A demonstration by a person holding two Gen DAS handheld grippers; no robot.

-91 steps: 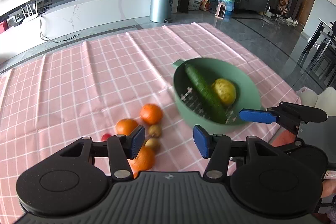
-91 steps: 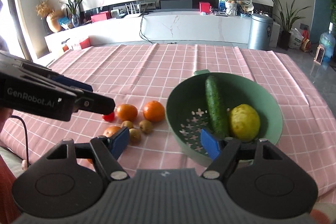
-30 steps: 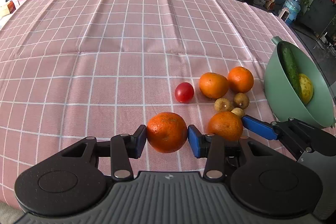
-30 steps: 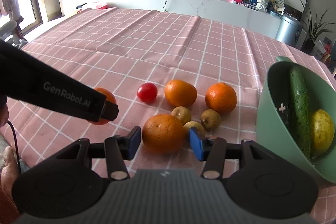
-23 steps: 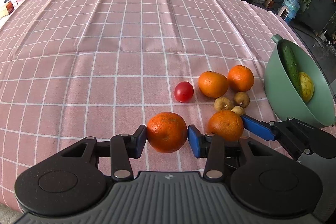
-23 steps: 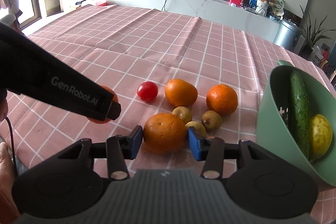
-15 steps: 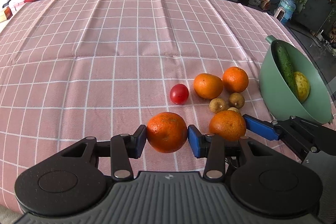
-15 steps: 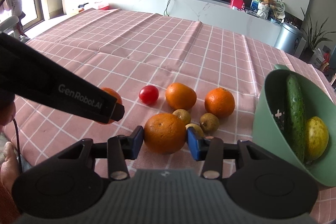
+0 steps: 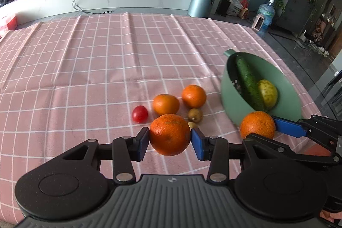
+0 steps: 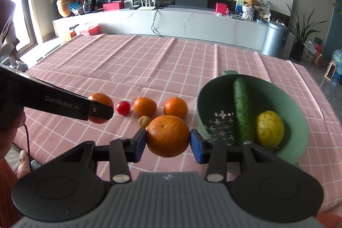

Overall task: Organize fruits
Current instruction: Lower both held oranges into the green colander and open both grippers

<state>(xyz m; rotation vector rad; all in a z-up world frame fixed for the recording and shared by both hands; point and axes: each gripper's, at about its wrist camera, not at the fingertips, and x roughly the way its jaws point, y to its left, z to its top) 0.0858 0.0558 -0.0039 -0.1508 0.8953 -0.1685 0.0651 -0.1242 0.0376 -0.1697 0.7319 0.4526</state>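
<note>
We have 2 oranges in hand at once: the left gripper (image 9: 170, 141) is clamped on one orange (image 9: 170, 134) at lower centre of the left wrist view, and the right gripper (image 10: 168, 142) grips a second orange (image 10: 167, 135) at lower centre of the right wrist view; both fruits look lifted clear of the pink checked cloth (image 9: 85, 69), though we judge that from the angle alone. In the left view the right gripper's orange shows at right centre, just in front of the green colander (image 9: 295, 108). The colander sits at the right of both views and holds a cucumber (image 10: 242, 108) and a yellow fruit (image 10: 269, 129) beside it. On the cloth, in the middle of the right view, lie a tomato (image 10: 123, 107), 2 more oranges, one oval (image 10: 145, 106) and one round (image 10: 175, 107), and at least 1 small brown fruit (image 10: 143, 121) partly hidden behind the held orange; the left view shows 2 such fruits, one (image 9: 195, 115) clear and another mostly covered. We judge the task as early to midway: 2 items are in the colander, 2 oranges are held but not yet placed, and about 5 pieces wait on the cloth. If the colander is the goal, which we assume, the right orange is nearest it and would likely go in first, then the left, then the rest. The cucumber fills the bowl's centre, so room may get tight.
</note>
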